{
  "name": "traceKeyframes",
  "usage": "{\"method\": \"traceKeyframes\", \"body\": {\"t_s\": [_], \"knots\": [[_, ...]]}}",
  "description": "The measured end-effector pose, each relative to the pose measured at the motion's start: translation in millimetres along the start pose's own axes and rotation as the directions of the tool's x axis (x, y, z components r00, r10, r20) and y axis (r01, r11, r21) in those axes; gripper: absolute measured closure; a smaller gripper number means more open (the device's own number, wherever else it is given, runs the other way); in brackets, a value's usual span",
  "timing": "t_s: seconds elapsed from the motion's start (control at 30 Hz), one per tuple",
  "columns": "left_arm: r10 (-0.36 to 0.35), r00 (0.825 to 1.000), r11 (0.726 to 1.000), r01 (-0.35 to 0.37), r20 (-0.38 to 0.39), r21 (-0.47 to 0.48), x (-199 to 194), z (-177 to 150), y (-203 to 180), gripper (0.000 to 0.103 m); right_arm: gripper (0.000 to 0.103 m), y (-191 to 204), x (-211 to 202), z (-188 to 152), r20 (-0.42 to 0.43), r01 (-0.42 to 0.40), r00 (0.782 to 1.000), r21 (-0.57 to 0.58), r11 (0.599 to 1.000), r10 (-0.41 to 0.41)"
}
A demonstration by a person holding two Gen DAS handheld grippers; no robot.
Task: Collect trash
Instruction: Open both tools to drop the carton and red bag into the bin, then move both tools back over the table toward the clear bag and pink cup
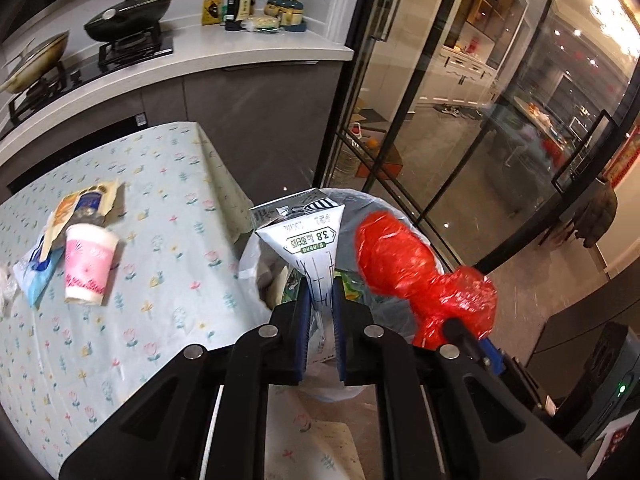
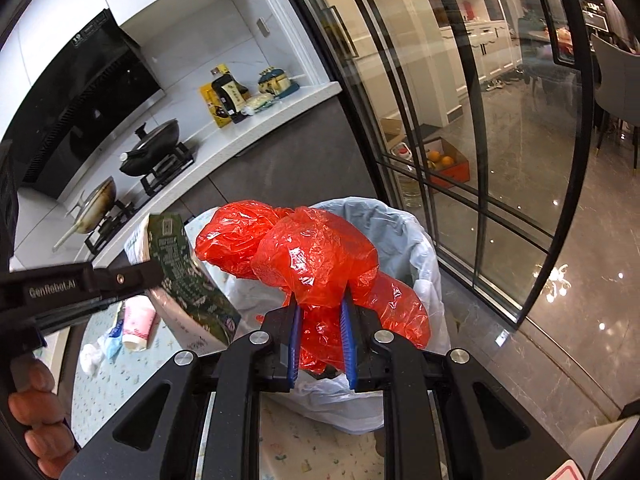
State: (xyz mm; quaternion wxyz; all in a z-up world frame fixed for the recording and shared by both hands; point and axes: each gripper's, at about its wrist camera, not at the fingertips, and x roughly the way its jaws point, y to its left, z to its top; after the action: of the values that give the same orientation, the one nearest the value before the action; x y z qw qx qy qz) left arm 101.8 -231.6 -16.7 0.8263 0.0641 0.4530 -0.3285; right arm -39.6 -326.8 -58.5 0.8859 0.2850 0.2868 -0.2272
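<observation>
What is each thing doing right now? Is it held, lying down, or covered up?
Milk carton: squashed flat, pinched in the left gripper, above the bin.
Red plastic bag: crumpled, pinched in the right gripper, above the bin.
Trash bin: open, lined with a pale bag.
Pink cup: lying on its side on the table.
Black pan: lid on, on the stove.

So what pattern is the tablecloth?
Pale blue tablecloth with small flower print; clearest in left wrist view.

White counter (image 1: 256, 54), gas stove (image 1: 132, 46), glass doors (image 1: 460, 120), glossy floor (image 2: 560, 340)
</observation>
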Motion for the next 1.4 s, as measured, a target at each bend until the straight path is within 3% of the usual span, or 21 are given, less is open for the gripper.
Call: {"method": "traceKeyframes", "body": {"t_s": [0.17,0.23,0.37,0.5,0.57,0.67,0.97,1.4], "knots": [[-0.036,0.999,0.999,0.036,-0.025,-0.009,18.8,14.7,-7.9,0.092,0.087,-8.9,10.5,-1.2,-0.023,0.038,0.999,0.015,0.999,-0.038],[-0.034,0.999,0.999,0.034,-0.026,-0.022,21.9,17.9,-6.4,0.086,0.085,-10.1,14.9,-2.5,-0.037,0.045,0.998,0.019,0.999,-0.045],[-0.001,1.0,0.999,0.001,-0.002,-0.048,20.0,19.4,2.2,0.056,0.082,-8.5,23.6,-2.1,-0.055,0.051,0.997,0.015,0.999,-0.051],[0.021,1.0,0.996,-0.019,0.014,-0.091,13.9,19.5,19.9,0.044,0.078,-0.7,29.9,-1.4,-0.055,0.05,0.997,0.009,0.999,-0.049],[0.033,0.999,0.994,-0.031,0.021,-0.103,10.7,18.6,27.2,0.041,0.061,4.3,30.3,-1.7,-0.045,0.043,0.998,0.011,0.999,-0.043],[0.055,0.998,0.991,-0.051,0.03,-0.121,5.6,16.7,38.5,0.035,0.046,13.6,27.8,-2.5,-0.023,0.038,0.999,0.006,0.999,-0.038],[0.09,0.995,0.981,-0.082,0.038,-0.178,-8.0,7.0,71.2,0.033,0.04,36.3,19.5,-3.4,-0.016,0.002,1.0,-0.016,1.0,-0.002],[0.157,0.986,0.953,-0.135,0.061,-0.271,-39.9,-11.6,132.1,0.028,0.04,92.5,8.9,-16.9,-0.04,-0.08,0.996,-0.076,0.994,0.077]]}}
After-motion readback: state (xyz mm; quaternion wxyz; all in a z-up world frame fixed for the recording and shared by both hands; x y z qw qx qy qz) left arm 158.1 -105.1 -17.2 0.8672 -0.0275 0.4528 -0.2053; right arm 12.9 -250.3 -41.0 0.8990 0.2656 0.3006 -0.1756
